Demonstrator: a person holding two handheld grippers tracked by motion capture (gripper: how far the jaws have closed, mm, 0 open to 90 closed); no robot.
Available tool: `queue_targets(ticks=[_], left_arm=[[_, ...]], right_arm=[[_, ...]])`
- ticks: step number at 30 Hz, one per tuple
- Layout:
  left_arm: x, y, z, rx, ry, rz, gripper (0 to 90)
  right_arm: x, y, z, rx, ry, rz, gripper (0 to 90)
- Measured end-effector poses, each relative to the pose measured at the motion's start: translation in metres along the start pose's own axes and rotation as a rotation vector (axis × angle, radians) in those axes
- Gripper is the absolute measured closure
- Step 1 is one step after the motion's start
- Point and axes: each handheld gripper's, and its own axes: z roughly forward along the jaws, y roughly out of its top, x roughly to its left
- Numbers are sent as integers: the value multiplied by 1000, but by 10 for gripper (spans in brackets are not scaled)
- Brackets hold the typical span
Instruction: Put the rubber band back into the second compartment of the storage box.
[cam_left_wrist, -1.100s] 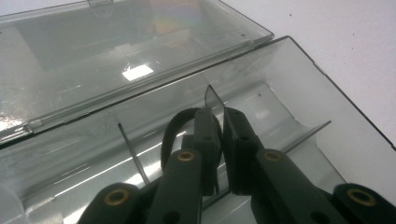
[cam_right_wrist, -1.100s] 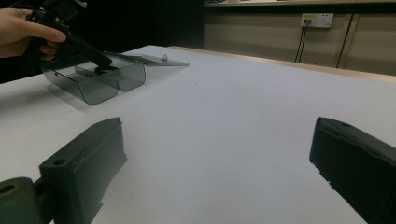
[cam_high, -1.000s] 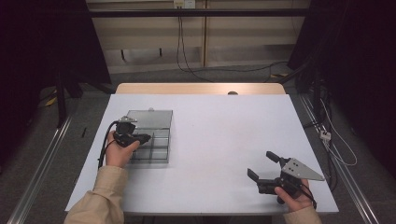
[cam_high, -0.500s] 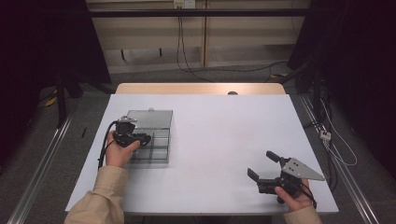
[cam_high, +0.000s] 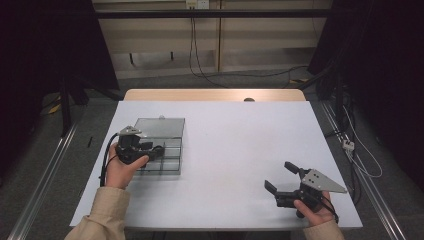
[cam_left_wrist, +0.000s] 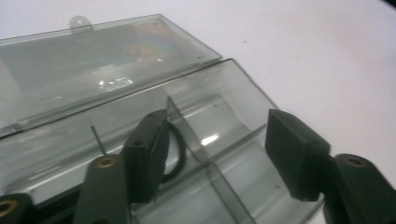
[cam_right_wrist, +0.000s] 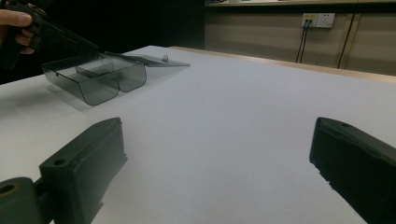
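Note:
A clear plastic compartment box lies at the table's left with its lid folded flat behind it. My left gripper hangs over the box's compartments, and its jaws have just been opening. They stand apart, with a box divider below the gap. A thin black ring lies in the compartment right beside the left jaw, and no pad presses on it. My right gripper rests open near the front right edge, with nothing between its jaws. The right gripper view shows the box far off.
The white table runs wide and bare between the box and the right gripper. A wooden strip edges its far side. Cables and a power strip lie on the floor to the right.
The left gripper's jaws have spread apart over the box, and the left hand has lifted slightly. The right hand has kept still.

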Motion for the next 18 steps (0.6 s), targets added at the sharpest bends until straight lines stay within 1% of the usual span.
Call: queue_targets(ticks=[3, 5, 7, 8, 11, 12, 14, 18], left_arm=[[-4, -4, -4, 3, -13, 19, 333], [-7, -7, -5, -3, -21, 25, 318], [-10, -8, -7, 0, -30, 37, 317], [-11, -9, -7, 0, -33, 50, 314], [-16, -10, -8, 6, -44, 65, 298], [-17, -10, -9, 9, -48, 79, 297], [-20, -11, -10, 5, -57, 90, 297], [-23, -13, -12, -4, -72, 97, 290]], right_arm=[[0, 0, 1, 4, 1, -1, 29], [1, 0, 1, 4, 2, 0, 29], [1, 0, 2, 5, 3, -2, 29], [1, 0, 2, 6, 3, -2, 29], [1, 0, 1, 4, 2, -1, 29], [1, 0, 1, 3, 1, -1, 29], [0, 0, 0, 4, 1, 0, 29], [1, 0, 0, 4, 3, -1, 29]])
